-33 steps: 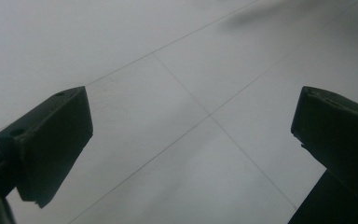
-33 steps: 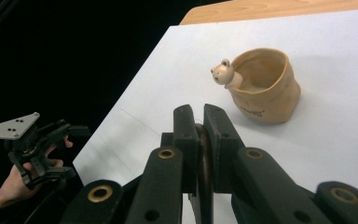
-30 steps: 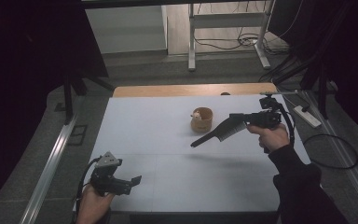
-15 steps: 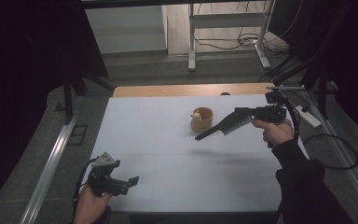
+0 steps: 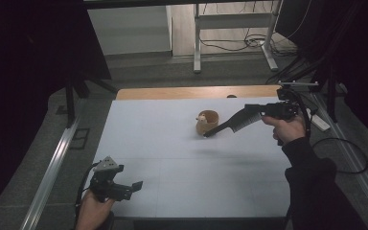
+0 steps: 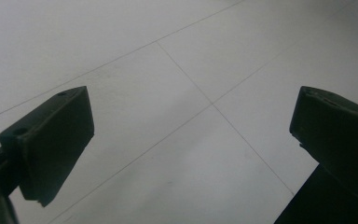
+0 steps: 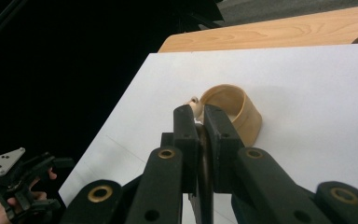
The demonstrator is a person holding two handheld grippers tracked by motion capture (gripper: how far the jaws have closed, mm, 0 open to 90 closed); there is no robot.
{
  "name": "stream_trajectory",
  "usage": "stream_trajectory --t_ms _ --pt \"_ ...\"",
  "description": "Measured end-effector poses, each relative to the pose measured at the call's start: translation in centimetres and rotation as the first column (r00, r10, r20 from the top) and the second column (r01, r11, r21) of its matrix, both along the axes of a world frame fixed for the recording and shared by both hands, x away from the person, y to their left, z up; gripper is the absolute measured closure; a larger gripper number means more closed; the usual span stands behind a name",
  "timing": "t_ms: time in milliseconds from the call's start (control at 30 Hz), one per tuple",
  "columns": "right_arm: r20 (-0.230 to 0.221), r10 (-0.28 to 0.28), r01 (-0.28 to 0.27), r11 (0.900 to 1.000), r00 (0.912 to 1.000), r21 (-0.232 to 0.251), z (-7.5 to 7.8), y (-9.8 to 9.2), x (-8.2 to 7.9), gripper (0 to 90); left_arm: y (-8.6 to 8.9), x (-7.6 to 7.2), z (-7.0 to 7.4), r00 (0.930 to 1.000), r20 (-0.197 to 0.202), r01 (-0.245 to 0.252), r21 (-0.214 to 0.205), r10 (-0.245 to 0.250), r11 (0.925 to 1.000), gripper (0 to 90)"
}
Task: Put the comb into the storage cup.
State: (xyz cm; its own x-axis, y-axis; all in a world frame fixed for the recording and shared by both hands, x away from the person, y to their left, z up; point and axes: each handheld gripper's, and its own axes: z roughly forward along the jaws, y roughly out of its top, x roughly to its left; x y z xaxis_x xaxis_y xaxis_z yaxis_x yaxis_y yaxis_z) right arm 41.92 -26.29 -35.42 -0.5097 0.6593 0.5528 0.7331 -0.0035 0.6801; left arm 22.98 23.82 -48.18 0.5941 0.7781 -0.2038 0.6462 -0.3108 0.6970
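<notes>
A: Item one, what my right claw (image 7: 199, 119) carries?

B: A dark flat tool, knife-like (image 5: 230, 122), pinched by one end between jaws pressed together on it. In the high view it juts left from my right claw (image 5: 249, 111), sloping downward, its dark tip close by the wooden ring (image 5: 207, 121). Whether tip and ring touch, I cannot tell. In the right gripper view the tool shows as a thin brown edge (image 7: 203, 161) between the jaws.

A: Item two, the ring?

B: A pale wooden band, standing on the white surface (image 5: 172, 143), towards the far right of centre. A small pale piece (image 5: 203, 118) sits at its near-left rim; in the right gripper view that piece (image 7: 194, 103) lies just beyond my jaw tips, beside the ring (image 7: 237, 109).

A: Item three, the left claw?

B: My left claw (image 5: 135, 185) is at the near left corner, low over the surface, jaws spread wide with only bare white sheet (image 6: 182, 93) between them.

A: Beyond that?

B: A wooden strip (image 5: 196, 92) along the far edge.
</notes>
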Motion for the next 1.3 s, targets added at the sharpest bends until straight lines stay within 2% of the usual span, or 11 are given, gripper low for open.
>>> stream_trajectory --t_ms 333,933,1300 --pt "0.008 -0.026 0.026 0.9997 0.9996 0.003 1.0 -0.6 0.6 84.7 -0.2 0.0 0.0 0.9999 -0.002 0.015 0.008 -0.015 0.9999 0.3" --pt "0.035 -0.082 0.082 0.9964 0.9960 -0.020 2.4 -1.2 2.0 84.7 -0.1 0.1 0.0 0.9999 -0.007 0.014 0.000 -0.014 0.9999 0.0" --pt "0.044 -0.096 0.098 0.9947 0.9944 -0.033 2.4 -0.9 3.3 84.7 -0.1 0.1 0.0 0.9998 -0.008 0.016 0.002 -0.016 0.9999 0.0"
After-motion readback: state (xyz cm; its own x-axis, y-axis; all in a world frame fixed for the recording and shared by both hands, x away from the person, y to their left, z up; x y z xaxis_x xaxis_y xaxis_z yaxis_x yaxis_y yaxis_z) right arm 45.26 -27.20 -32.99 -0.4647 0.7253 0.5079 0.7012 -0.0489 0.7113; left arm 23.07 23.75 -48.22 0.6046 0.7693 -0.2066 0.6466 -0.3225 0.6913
